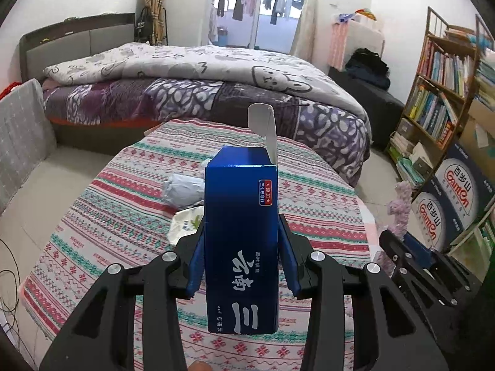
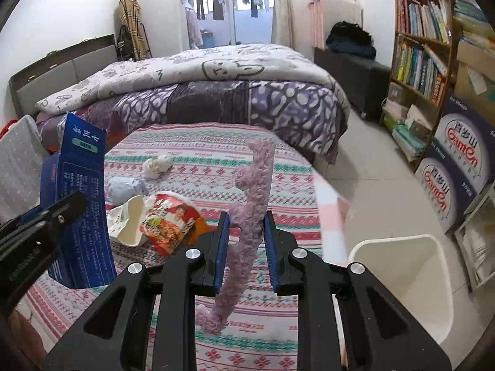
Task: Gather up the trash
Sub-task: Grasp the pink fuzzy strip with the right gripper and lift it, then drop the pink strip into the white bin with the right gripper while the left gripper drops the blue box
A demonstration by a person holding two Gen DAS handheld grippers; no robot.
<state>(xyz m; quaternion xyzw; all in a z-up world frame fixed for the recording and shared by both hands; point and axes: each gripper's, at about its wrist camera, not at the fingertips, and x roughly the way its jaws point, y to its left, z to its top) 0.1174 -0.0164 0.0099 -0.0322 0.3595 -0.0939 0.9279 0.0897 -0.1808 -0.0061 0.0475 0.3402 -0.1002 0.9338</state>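
My left gripper [image 1: 241, 241] is shut on a tall blue carton [image 1: 241, 235] with an open white flap, held above the patterned table [image 1: 324, 198]; the carton also shows at the left of the right wrist view [image 2: 79, 198]. My right gripper [image 2: 246, 241] is shut on a fuzzy purple strip [image 2: 250, 204] that stands up between the fingers; the strip also shows at the right in the left wrist view [image 1: 400, 213]. On the table lie a red snack wrapper [image 2: 168, 219], a white crumpled wrapper [image 2: 128, 219], a grey paper wad [image 2: 126, 187] and a small white wad [image 2: 157, 165].
A white bin [image 2: 411, 281] stands on the floor right of the table. A bed [image 2: 216, 92] lies behind the table. A bookshelf [image 2: 423, 40] and stacked water boxes [image 2: 454, 167] line the right wall.
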